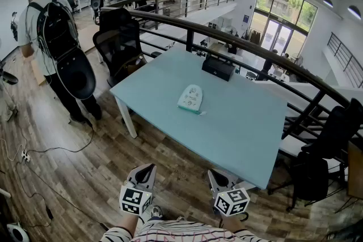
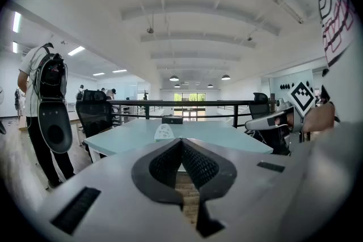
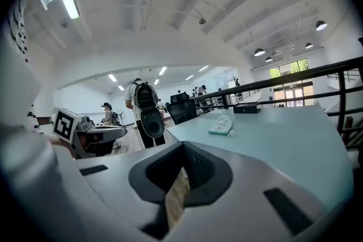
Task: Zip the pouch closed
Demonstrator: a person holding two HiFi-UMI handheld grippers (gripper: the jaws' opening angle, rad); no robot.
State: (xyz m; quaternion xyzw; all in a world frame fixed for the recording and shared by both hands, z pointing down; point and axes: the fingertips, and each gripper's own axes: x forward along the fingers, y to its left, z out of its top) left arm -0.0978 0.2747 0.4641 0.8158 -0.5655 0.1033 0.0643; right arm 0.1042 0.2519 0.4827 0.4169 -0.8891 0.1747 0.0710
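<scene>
Out on the pale blue table point(image 1: 244, 122) the little mint-and-white pouch point(image 1: 190, 98) lies flat, well short of a black box point(image 1: 218, 68) by the far edge, while left gripper point(image 1: 147, 168) and right gripper point(image 1: 215, 174) hover off the near edge, jaws pinched together on nothing.

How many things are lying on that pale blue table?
2: a pale pouch near the middle of the table, and a black box at its far edge. Nothing else shows on it.
</scene>
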